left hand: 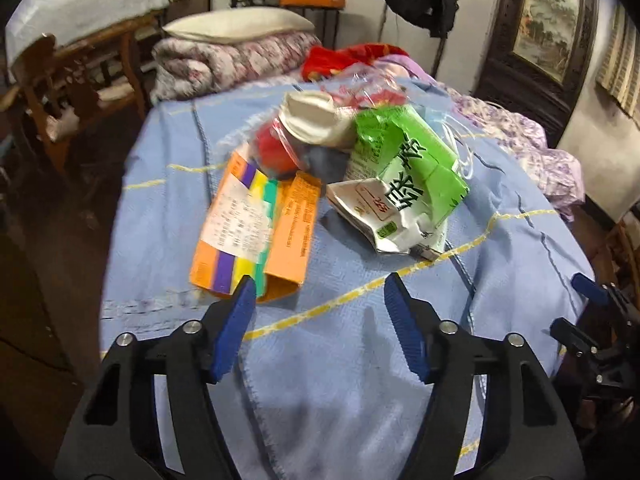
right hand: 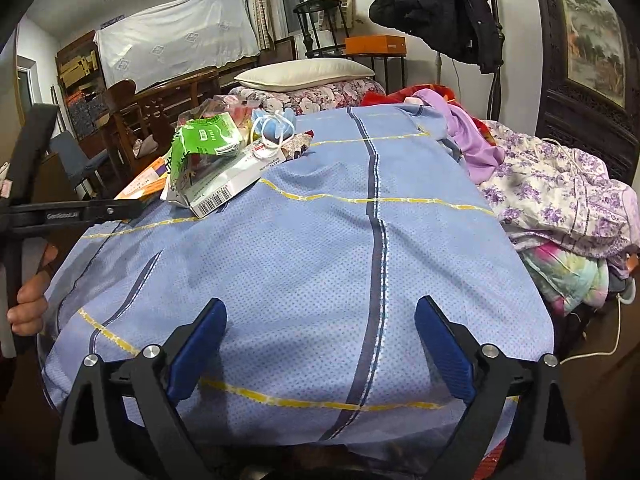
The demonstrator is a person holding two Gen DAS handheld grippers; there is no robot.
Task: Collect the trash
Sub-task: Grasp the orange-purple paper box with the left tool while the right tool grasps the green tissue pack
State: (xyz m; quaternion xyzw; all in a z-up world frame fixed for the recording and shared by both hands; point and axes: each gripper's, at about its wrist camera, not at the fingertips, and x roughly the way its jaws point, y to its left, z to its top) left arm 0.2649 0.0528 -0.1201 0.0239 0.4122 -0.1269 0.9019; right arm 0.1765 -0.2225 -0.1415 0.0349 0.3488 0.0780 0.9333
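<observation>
A heap of trash lies on the blue blanket (left hand: 360,360). It holds an orange box with coloured stripes (left hand: 248,232), a crumpled green and white carton (left hand: 404,184) and a white cup inside a clear bag (left hand: 316,120). My left gripper (left hand: 320,284) is open just short of the heap, its left fingertip over the orange box's near end, with only blanket between the fingers. In the right wrist view the green carton (right hand: 204,140), a white barcoded box (right hand: 228,188) and blue face masks (right hand: 276,124) sit far left. My right gripper (right hand: 322,304) stands open over bare blanket, holding nothing.
A folded floral quilt with a pillow (right hand: 304,72) lies behind the heap. Purple floral clothes (right hand: 560,200) pile up at the right edge of the bed. A wooden chair (left hand: 68,80) stands to the left, and a dark coat (right hand: 436,4) hangs behind. A hand (right hand: 30,300) holds the left gripper's handle.
</observation>
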